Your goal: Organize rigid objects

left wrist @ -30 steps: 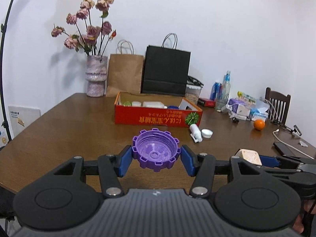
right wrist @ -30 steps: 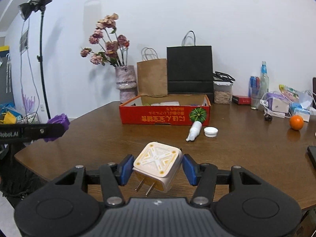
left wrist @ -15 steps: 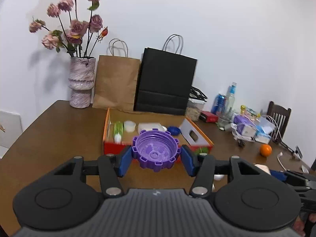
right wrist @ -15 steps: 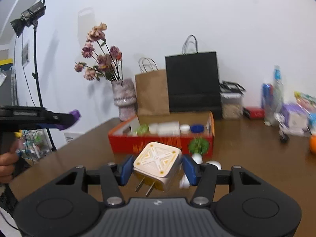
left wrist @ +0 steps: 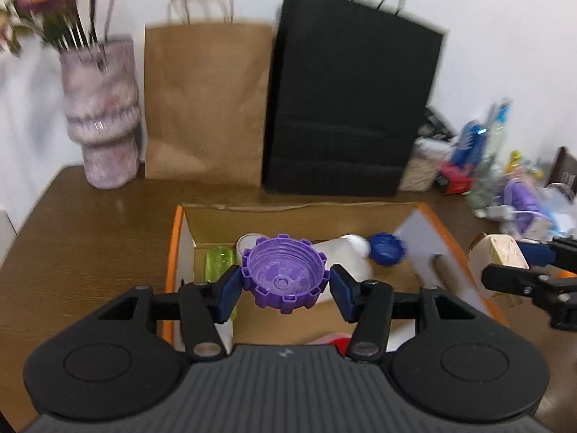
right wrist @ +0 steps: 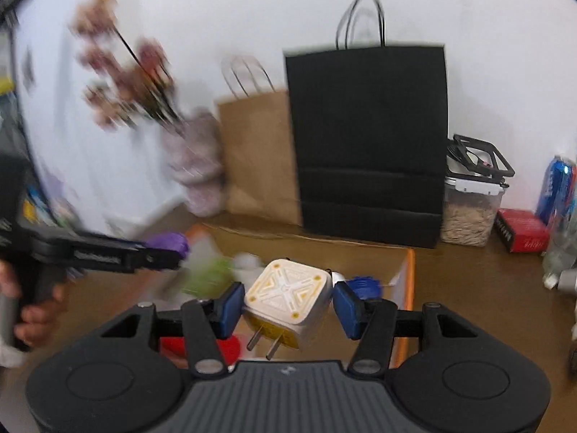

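My left gripper [left wrist: 285,281] is shut on a purple toothed lid [left wrist: 284,275], held above the open orange cardboard box [left wrist: 174,245]. In the box lie a green item [left wrist: 218,260], a white bottle [left wrist: 346,252], a blue cap [left wrist: 386,249] and something red [left wrist: 337,341] at the near end. My right gripper [right wrist: 286,303] is shut on a white-and-yellow plug adapter [right wrist: 286,294], prongs pointing down, over the box's right side [right wrist: 407,288]. The adapter [left wrist: 497,256] also shows at the right of the left wrist view. The purple lid [right wrist: 167,243] shows at the left of the right wrist view.
Behind the box stand a brown paper bag [left wrist: 205,104], a black paper bag [left wrist: 349,108] and a flower vase [left wrist: 102,115]. To the right are a clear food container [right wrist: 472,213], a red packet [right wrist: 523,229], cans and bottles [right wrist: 557,191]. A hand [right wrist: 32,310] holds the left gripper.
Both grippers have travelled forward over the table to above the orange box, still holding the lid and the adapter. The box interior has come into view below them.
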Motion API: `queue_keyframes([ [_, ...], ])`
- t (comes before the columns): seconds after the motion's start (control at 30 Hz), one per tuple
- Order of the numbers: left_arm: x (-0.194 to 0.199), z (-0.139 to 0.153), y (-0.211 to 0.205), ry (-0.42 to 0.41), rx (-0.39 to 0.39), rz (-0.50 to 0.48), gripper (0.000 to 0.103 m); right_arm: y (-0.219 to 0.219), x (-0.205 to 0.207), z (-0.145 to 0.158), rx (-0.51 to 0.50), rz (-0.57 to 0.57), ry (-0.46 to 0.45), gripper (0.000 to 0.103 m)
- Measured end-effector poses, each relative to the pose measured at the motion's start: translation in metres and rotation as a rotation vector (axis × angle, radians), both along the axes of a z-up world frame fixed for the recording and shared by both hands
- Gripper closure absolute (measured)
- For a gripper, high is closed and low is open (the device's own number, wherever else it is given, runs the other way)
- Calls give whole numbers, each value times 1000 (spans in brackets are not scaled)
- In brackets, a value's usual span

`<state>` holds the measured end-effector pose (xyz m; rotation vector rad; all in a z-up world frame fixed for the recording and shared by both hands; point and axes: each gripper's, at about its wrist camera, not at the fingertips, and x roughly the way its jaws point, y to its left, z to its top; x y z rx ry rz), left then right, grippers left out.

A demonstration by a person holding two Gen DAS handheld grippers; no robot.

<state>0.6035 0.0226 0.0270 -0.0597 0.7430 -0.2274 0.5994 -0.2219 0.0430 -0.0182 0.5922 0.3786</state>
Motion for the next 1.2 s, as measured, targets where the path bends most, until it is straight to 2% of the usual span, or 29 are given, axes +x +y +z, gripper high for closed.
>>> queue_keyframes([
  [0.07,32,-23,0,48,-4,14,49,9,33,-19,-29,22,57,49],
  [0.17,63,-49,-2,74,29,22,49,18,79,-47,-11,50,155,49],
  [0.27,80,-66,-4,150,29,5,48,28,102,-68,-91,30,199,49],
  [0.33,82,-65,0,139,12,21,39,34,108,-75,-125,37,218,49],
  [0.37,83,-64,3,138,-4,23,37,35,110,-77,-122,43,235,49],
  [0.47,84,-67,6,165,-33,22,37,35,108,-77,-114,53,212,47],
  [0.5,81,-67,6,166,-33,22,37,35,109,-78,-115,54,221,43],
  [0.63,72,-69,5,150,-42,17,34,32,103,-74,-105,61,199,41],
  [0.73,73,-68,7,152,-55,49,47,32,90,-64,-132,33,103,41],
  [0.77,69,-63,10,143,-63,57,48,31,83,-58,-148,20,69,41],
  [0.83,53,-48,11,97,-58,45,41,27,64,-40,-164,10,23,36],
  [0.97,12,-5,6,-4,25,12,28,15,23,4,-176,-1,-22,27],
  [1.03,-6,13,6,-21,41,23,27,10,1,23,-184,-22,-29,21],
  [1.2,-69,54,6,-82,63,39,23,3,-63,53,-198,-27,-56,20],
])
